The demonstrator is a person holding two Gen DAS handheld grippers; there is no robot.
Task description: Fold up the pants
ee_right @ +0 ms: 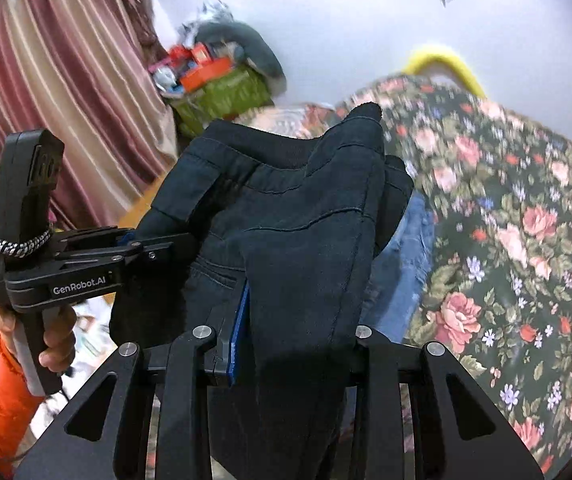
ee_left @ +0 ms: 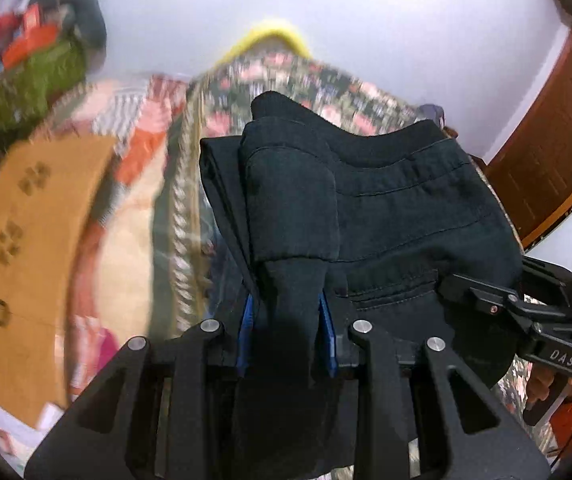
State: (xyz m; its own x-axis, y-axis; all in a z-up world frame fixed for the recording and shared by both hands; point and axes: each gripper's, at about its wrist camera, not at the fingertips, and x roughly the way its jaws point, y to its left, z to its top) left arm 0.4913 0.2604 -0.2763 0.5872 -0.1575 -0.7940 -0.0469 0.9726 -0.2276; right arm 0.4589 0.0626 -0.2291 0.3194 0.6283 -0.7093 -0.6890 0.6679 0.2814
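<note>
Dark navy pants [ee_left: 406, 208] hang folded in the air above a bed, with the waistband and its seams on top. My left gripper [ee_left: 286, 320] is shut on a bunched fold of them, and the cloth fills the gap between its blue pads [ee_left: 245, 320]. My right gripper [ee_right: 298, 320] is shut on the other side of the pants [ee_right: 286, 220]; one blue pad [ee_right: 239, 328] shows and the cloth covers the other. Each view shows the other gripper gripping the cloth edge: the right gripper [ee_left: 458, 284] and the left gripper [ee_right: 165, 244], held by a hand [ee_right: 57, 340] in an orange sleeve.
A floral bedspread [ee_right: 506, 240] lies below, with blue jeans [ee_right: 406, 264] on it under the pants. A yellow curved thing [ee_right: 446, 60] sits at its far end. A green bag piled with clutter [ee_right: 221, 96], a striped curtain [ee_right: 45, 100] and a wooden door [ee_left: 546, 140] ring the room.
</note>
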